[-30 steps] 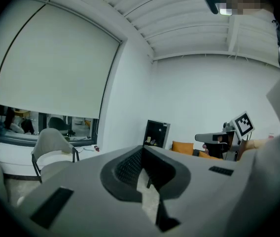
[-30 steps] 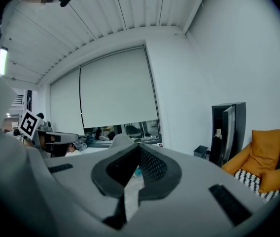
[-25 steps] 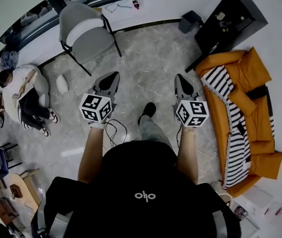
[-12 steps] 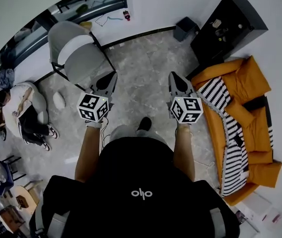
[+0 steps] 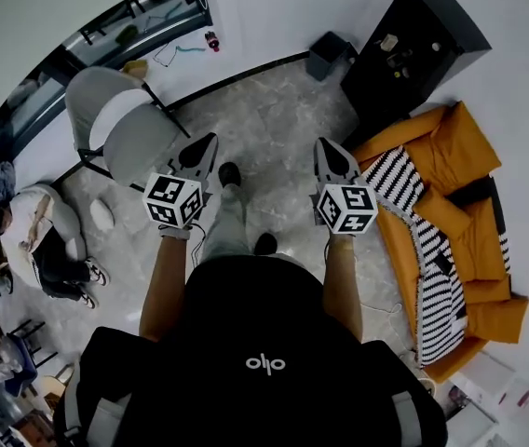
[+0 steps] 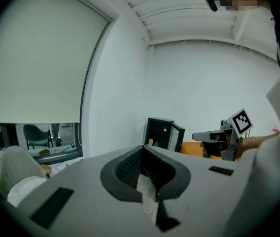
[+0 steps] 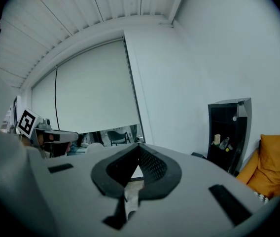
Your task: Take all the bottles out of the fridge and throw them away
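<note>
While both forearms reach forward over the grey stone-pattern floor [image 5: 274,110], the two grippers are held level, side by side and well apart.

Left gripper [image 5: 209,143]: fingers closed tip to tip with nothing between them; its own view [image 6: 142,150] shows only the dark hollow behind the meeting tips.

Right gripper [image 5: 325,147]: fingers likewise pressed together and empty (its own view [image 7: 139,147] shows the tips touching).

Tall black fridge [image 5: 437,21]: stands against the white wall ahead and to the right, far from both grippers; its door hangs open in the left gripper view [image 6: 160,134].

Small items [image 7: 223,142]: sit on the fridge's shelves, one pale and lying tilted like a bottle, the rest too small to tell apart.

Orange sofa [image 5: 465,147]: just beside the fridge, along the right wall.

Black-and-white striped blanket [image 5: 404,180]: draped over the sofa's front edge.

Small dark bin [image 5: 328,56]: on the floor near the wall, left of the fridge.

Grey padded chair [image 5: 120,124]: ahead and to the left, near the left gripper.

White roller blind [image 6: 36,58]: drawn most of the way down over the window on the left wall.

Seated person [image 5: 46,240]: on a pale seat at the far left.

Feet: one dark shoe [image 5: 230,173] forward between the grippers, the other [image 5: 264,243] nearer the body.
</note>
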`<state>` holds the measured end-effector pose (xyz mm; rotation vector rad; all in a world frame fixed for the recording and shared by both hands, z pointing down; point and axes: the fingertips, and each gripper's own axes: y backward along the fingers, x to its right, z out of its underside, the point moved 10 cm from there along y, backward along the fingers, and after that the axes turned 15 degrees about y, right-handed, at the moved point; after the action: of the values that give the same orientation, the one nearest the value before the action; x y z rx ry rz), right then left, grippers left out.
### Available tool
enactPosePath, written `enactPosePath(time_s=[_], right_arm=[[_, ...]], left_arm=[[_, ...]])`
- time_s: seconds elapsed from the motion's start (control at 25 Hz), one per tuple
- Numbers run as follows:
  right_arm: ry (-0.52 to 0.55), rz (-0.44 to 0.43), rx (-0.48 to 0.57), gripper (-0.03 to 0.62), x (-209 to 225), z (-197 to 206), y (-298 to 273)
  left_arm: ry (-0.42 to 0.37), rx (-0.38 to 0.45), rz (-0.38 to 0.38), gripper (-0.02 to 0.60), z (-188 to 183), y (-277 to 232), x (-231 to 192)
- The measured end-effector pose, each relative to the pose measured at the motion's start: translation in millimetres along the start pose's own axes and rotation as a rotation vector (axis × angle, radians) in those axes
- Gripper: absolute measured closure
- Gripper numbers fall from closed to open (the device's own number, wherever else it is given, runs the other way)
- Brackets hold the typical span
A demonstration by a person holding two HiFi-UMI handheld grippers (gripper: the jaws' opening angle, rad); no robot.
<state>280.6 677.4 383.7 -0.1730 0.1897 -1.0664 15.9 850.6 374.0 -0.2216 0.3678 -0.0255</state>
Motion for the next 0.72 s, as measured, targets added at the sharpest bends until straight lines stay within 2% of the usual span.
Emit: enactPosePath(time_s=[0.32, 0.72], right_arm=[[-0.006, 0.105, -0.025, 0.592, 52, -15, -76], [-0.004, 0.239, -0.034, 0.592, 94, -65, -198]], left_arm=[[-0.010, -0.036, 0.123, 0.581, -45, -116, -47], [-0.023, -0.095, 0.268, 0.581, -119, -245, -129]])
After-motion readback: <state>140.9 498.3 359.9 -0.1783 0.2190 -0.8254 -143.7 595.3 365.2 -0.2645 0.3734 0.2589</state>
